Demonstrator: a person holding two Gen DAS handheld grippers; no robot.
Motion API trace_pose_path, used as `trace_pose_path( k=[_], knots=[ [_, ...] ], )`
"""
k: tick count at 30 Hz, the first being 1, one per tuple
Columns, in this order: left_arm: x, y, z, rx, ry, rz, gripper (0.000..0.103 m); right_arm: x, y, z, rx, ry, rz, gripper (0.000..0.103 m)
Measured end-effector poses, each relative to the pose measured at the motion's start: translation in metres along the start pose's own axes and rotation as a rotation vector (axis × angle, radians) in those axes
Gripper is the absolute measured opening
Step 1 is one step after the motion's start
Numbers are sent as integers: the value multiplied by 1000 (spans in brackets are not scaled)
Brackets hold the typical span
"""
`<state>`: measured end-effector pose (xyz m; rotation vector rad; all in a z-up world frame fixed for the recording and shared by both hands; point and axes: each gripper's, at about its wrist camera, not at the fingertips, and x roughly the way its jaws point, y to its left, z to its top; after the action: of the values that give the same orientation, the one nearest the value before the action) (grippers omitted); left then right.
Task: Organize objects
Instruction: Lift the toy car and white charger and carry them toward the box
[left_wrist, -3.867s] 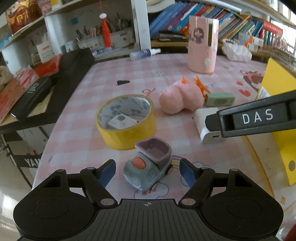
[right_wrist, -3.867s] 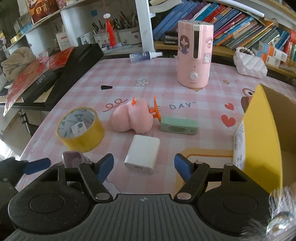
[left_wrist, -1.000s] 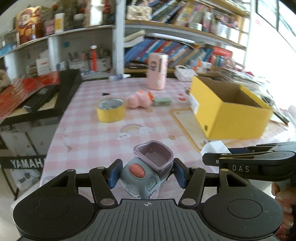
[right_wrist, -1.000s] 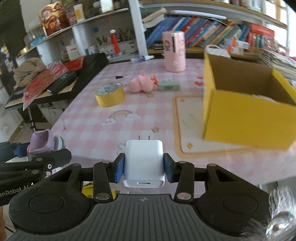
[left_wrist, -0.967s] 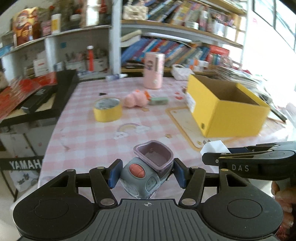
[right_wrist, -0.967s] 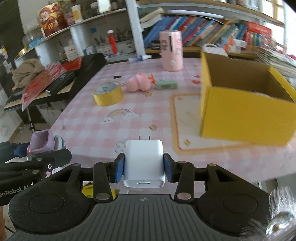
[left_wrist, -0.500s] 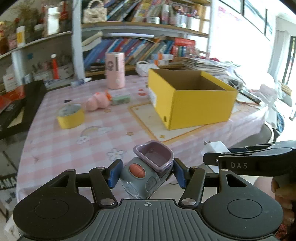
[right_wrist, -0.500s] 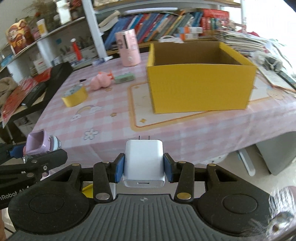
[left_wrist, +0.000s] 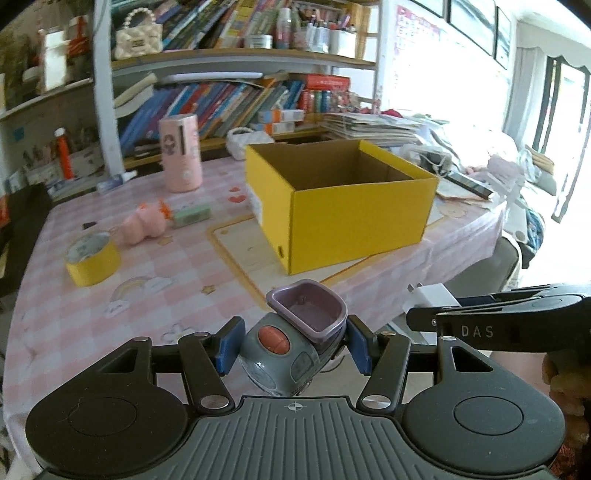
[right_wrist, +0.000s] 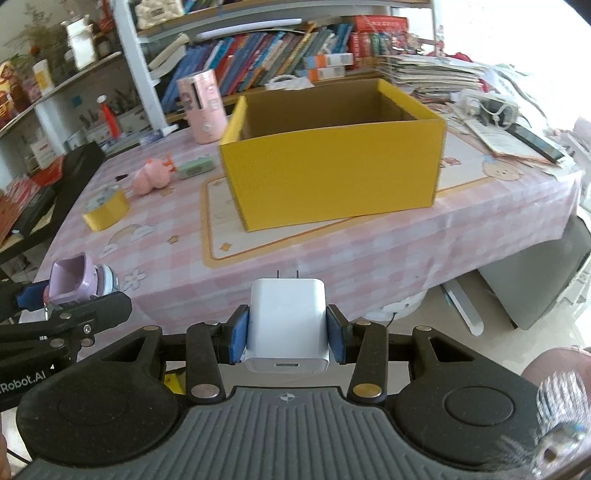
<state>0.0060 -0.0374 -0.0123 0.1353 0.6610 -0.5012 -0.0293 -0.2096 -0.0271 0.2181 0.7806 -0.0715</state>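
Observation:
My left gripper (left_wrist: 293, 345) is shut on a grey toy truck with a purple bucket (left_wrist: 295, 343), held in the air in front of the table's near edge. It also shows in the right wrist view (right_wrist: 75, 282). My right gripper (right_wrist: 288, 334) is shut on a white charger (right_wrist: 287, 325), prongs pointing forward; the charger shows in the left wrist view (left_wrist: 430, 299). An open yellow box (left_wrist: 343, 206) (right_wrist: 332, 158) stands on a mat on the table ahead, empty as far as I see.
On the pink checked tablecloth (left_wrist: 110, 295) lie a yellow tape roll (left_wrist: 92, 258), a pink plush (left_wrist: 146, 223), a green case (left_wrist: 192, 216) and a pink cylinder (left_wrist: 181, 153). Bookshelves stand behind. Papers and a phone (right_wrist: 532, 138) lie to the right of the box.
Both grippers have swung right and pulled back from the table with their objects still held. The yellow box has come to the centre of both views.

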Motion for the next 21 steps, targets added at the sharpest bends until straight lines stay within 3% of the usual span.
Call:
trace_pose_path(
  k=[14,21],
  knots=[
    [32,-12,31,17,-34,-9,58,16,-28,32,11,-24,-24,41],
    [48,-19,64,52,-123,18,58,9,-44,78,12,-172,-39,41]
  ],
)
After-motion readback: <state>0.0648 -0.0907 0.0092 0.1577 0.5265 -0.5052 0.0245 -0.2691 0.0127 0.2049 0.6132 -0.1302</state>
